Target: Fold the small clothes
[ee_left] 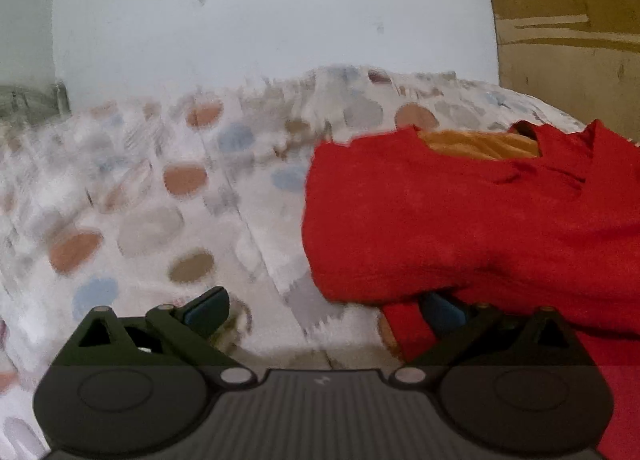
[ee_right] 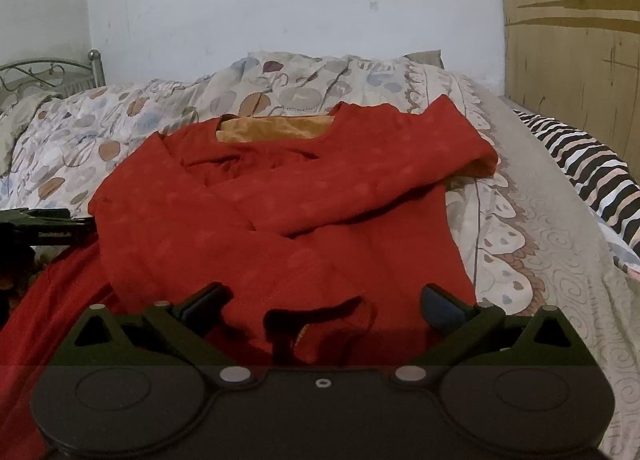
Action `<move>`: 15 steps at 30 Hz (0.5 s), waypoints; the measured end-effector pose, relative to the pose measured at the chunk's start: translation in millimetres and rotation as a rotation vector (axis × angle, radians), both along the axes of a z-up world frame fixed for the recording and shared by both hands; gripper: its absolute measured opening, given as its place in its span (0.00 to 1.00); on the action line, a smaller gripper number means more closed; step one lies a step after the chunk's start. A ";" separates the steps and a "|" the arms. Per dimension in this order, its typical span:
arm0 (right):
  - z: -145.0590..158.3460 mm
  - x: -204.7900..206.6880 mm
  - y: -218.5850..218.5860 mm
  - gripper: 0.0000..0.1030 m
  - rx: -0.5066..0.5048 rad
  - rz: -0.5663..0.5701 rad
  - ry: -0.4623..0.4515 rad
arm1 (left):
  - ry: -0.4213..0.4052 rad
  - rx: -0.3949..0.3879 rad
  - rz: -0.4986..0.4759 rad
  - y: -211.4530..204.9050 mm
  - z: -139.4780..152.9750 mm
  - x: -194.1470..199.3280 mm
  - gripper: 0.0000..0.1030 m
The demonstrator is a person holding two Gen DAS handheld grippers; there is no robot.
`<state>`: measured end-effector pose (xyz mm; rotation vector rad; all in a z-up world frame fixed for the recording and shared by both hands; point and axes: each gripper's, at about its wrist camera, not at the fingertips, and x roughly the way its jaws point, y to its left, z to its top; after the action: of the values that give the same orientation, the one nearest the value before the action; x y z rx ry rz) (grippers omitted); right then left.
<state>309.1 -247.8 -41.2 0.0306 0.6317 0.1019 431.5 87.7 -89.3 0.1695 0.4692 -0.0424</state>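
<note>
Red top [ee_right: 280, 212] spread on bed [ee_right: 540, 220], sleeves crossed over chest. Soft, light, likely limp; take by hem or side edge. Left tool [ee_left: 324, 306] and right tool [ee_right: 324, 304] both wide open, empty.

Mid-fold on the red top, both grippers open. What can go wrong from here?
1. The left gripper has one finger tucked under the long-sleeved red fabric top; withdrawing could drag the folded edge.
2. The right gripper straddles a raised wrinkle at the hem; closing may pinch only the top layer.
3. The rumpled dotted bedsheet gives an uneven base, so the crossed sleeves might slide.
</note>
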 end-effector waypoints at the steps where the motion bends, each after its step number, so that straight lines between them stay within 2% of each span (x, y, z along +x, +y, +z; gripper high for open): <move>1: 0.0 0.0 0.0 1.00 0.001 0.000 0.000 | -0.039 0.037 0.019 -4.8 0.9 -0.8 1.00; 2: -0.3 -0.1 -0.2 1.00 0.003 0.000 0.001 | -0.077 0.071 0.039 -9.0 2.4 -2.0 0.97; 4: -0.7 -0.4 -1.2 1.00 0.010 0.000 0.001 | -0.143 0.129 0.081 -15.3 5.1 -3.3 0.96; 7: -1.6 -0.2 -2.1 1.00 0.019 0.000 0.001 | -0.180 0.132 0.112 -13.8 7.4 -2.0 0.94; 9: -1.7 0.0 -2.2 1.00 0.020 0.000 0.002 | -0.159 0.095 0.156 -5.7 9.2 3.1 0.92; 12: -1.7 0.1 -2.1 1.00 0.019 -0.001 -0.001 | -0.131 -0.004 0.201 14.5 13.1 7.4 0.92; 13: -1.6 0.1 -2.3 1.00 0.019 0.000 0.000 | -0.123 -0.039 0.200 20.3 13.7 7.6 0.92; 15: -1.6 0.0 -2.4 1.00 0.019 0.000 0.001 | -0.120 -0.064 0.197 24.8 12.7 6.8 0.92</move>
<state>309.2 -250.2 -42.9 0.0487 0.6313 0.1078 438.4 112.4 -76.6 0.0624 0.3624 0.1448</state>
